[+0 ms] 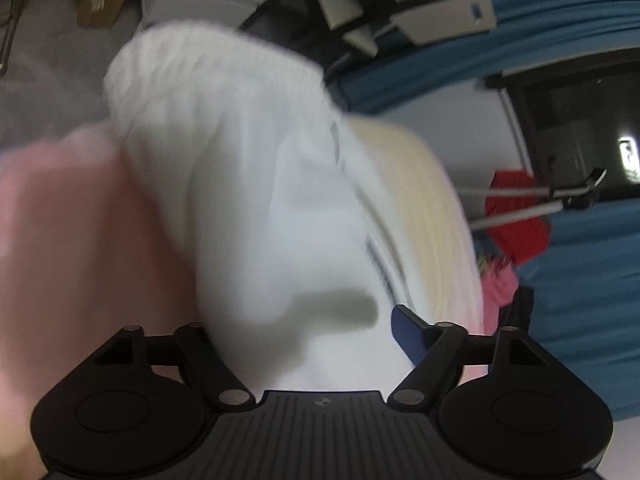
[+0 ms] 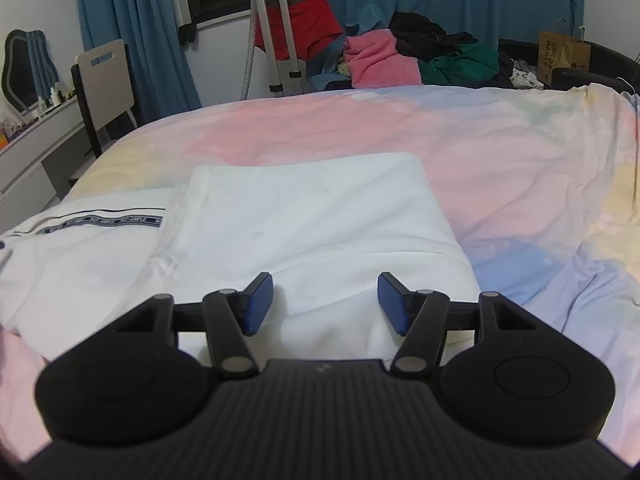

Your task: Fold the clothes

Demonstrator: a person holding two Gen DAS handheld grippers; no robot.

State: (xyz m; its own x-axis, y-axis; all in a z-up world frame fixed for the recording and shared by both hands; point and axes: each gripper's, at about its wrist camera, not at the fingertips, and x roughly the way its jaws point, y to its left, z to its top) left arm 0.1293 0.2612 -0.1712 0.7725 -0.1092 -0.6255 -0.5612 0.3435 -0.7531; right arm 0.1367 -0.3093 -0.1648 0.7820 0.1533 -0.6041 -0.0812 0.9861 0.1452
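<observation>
A white garment (image 2: pixel 304 216) lies partly folded on the pastel bedspread (image 2: pixel 500 168), with a dark printed stripe (image 2: pixel 104 220) on its left part. My right gripper (image 2: pixel 326 304) is open just above the garment's near edge, holding nothing. In the left wrist view the same white garment (image 1: pixel 248 184) fills the frame, blurred, draped over my left gripper (image 1: pixel 304 320). Its right blue pad (image 1: pixel 408 332) shows; the left pad is hidden under cloth. The pads stand wide apart.
A pile of clothes (image 2: pixel 408 56) in pink, green and black lies at the bed's far edge. A stand with metal legs (image 2: pixel 276 40), a chair (image 2: pixel 106 80), a desk (image 2: pixel 36 140) and blue curtains (image 2: pixel 132 20) are behind. A paper bag (image 2: pixel 562 56) sits at far right.
</observation>
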